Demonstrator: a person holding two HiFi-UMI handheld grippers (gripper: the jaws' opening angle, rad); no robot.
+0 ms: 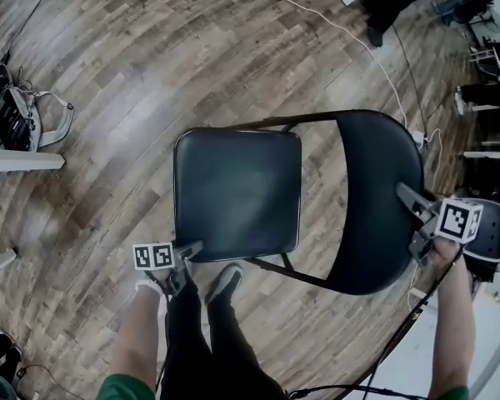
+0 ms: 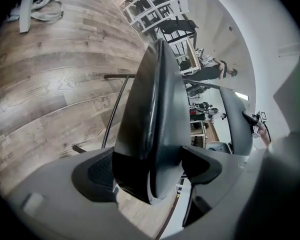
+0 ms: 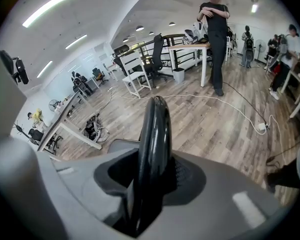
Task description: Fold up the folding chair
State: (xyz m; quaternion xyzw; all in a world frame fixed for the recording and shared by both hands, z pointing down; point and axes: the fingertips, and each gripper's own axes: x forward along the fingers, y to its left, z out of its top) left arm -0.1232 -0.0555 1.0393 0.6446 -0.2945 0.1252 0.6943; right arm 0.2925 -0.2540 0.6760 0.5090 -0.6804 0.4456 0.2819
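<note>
Lower left, your left gripper [image 1: 187, 252] stands wide astride the front corner of the seat [image 1: 217, 219], not visibly squeezing it. The chair [image 1: 250, 165] stands unfolded at centre frame. At right, your right gripper [image 1: 412, 223] is clamped on the top edge of the backrest [image 1: 379, 182]. Lift the seat on loose jaws and it may slip out; pull the backrest alone and the chair could tip.

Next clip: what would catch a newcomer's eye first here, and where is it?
An unfolded black folding chair stands mid-frame on the wood-plank floor, seen from above. The left gripper has the near corner of the seat between its wide-set jaws, and the right gripper is clamped on the backrest at the picture's right.
</note>
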